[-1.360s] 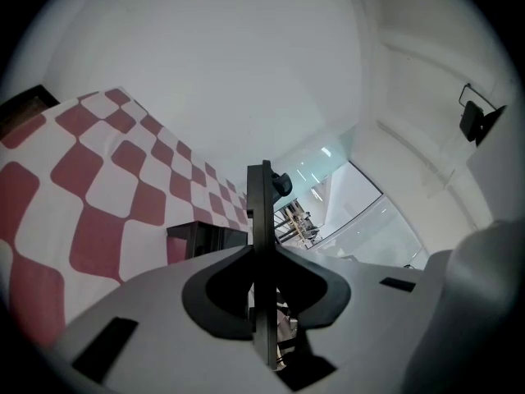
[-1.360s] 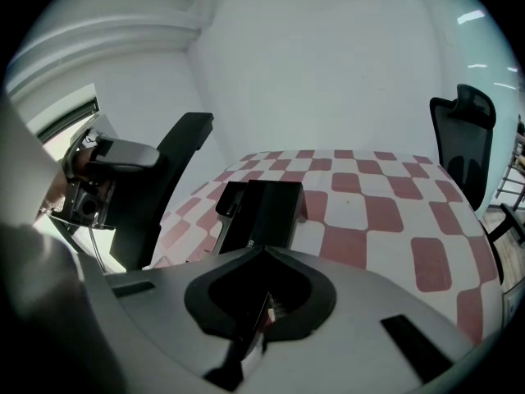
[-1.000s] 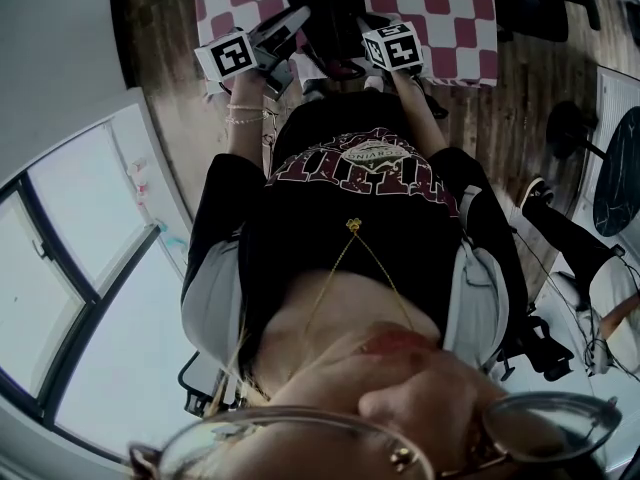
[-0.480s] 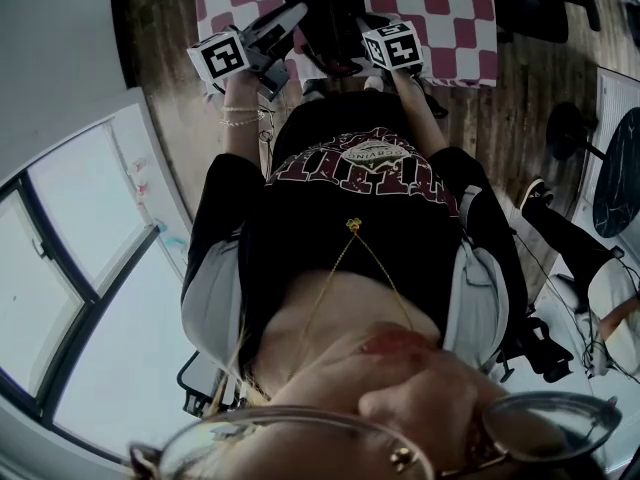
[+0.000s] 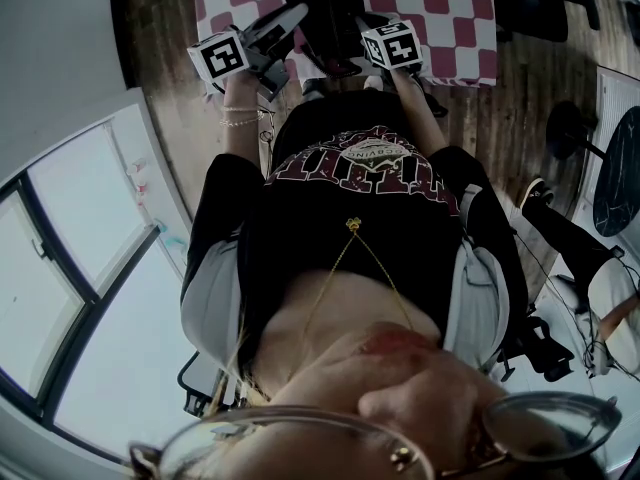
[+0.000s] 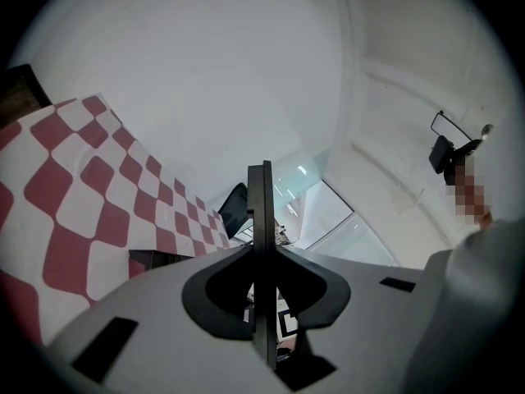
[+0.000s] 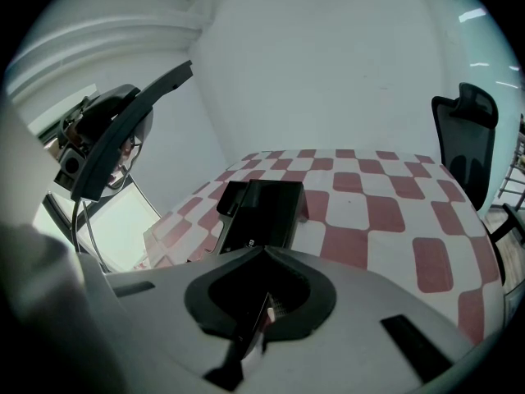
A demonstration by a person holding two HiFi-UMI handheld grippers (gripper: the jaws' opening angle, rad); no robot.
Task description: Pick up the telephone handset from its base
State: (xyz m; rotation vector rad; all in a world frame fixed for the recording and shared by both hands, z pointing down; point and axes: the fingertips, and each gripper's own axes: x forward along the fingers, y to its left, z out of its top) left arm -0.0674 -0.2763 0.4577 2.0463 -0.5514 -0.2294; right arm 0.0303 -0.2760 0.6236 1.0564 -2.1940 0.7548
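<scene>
From your head, you look down at the table (image 5: 455, 13) with its red and white squares. Your left gripper (image 5: 298, 13) is by the near edge of the table and points across it. Your right gripper (image 5: 365, 50) is just beside the black phone base (image 5: 335, 30), which sits on the table.

In the left gripper view, your fingers pinch the handset (image 6: 261, 220). It shows as a thin dark strip that stands straight up in the middle. The table is off to the left. A white wall (image 6: 205, 72) fills most of the rest.

In the right gripper view, your fingers are pressed together and nothing is between them. The phone base sits on the table just ahead. The handset is up in the air at the left, off the phone base. A black chair (image 7: 467, 138) stands past the right side of the table.
</scene>
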